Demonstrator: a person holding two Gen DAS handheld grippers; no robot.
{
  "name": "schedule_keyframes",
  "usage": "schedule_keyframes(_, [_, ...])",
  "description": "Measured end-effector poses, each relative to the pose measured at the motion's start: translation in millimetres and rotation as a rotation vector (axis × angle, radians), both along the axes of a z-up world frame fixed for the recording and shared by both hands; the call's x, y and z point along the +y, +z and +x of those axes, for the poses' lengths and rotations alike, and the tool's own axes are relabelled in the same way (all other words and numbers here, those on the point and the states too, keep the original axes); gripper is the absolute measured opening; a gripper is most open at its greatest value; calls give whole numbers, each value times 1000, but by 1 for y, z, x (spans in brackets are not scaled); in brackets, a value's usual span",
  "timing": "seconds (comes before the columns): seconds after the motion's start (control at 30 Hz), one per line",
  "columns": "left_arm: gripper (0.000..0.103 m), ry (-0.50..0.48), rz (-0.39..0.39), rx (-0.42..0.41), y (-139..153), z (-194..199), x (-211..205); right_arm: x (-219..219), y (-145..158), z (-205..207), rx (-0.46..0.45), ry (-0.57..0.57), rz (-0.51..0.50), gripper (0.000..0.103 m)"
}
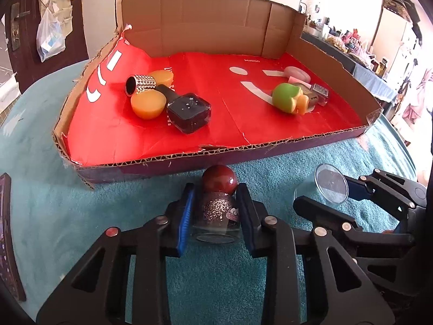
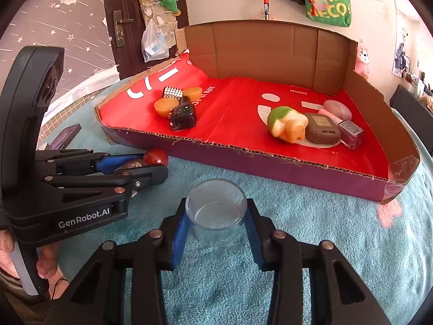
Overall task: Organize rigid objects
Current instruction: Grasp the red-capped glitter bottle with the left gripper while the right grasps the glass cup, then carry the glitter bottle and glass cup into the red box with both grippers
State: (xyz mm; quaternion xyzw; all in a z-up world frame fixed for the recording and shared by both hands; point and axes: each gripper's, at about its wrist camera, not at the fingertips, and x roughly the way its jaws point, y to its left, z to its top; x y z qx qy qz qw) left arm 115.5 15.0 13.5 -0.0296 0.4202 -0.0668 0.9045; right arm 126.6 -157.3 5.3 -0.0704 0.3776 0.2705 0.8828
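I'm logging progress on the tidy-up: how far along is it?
Done: two groups already lie in the cardboard tray, one around the dark square bottle, one around the green toy. In hand: the left tool is closed on the glitter bottle with the red ball cap, the right tool on the clear cup, both outside the tray on the teal towel. Left: moving both into the tray.

Cardboard tray (image 1: 311, 146): low front wall directly ahead of both claws, tall back wall behind. Red floor open through the centre strip; left cluster around the dark square bottle (image 1: 188, 113), right cluster around the green-capped toy (image 1: 288, 98). Teal-covered bench (image 2: 338, 230) clear to the right; the claws sit close together.
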Motion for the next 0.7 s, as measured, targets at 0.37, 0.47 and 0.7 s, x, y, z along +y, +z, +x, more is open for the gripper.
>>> schedule_keyframes(0.37, [29,-9,-26,-7,5,-10,3,-3,5,-4,-3,-7,24,42])
schedule_keyframes(0.47, [29,-13,-25,-16,9,-14,1,-4,10,-7,-12,-1,30,42])
schedule_keyframes(0.7, [29,-28,-43,-36,19,-23,0,-6,17,-11,-22,1,45,42])
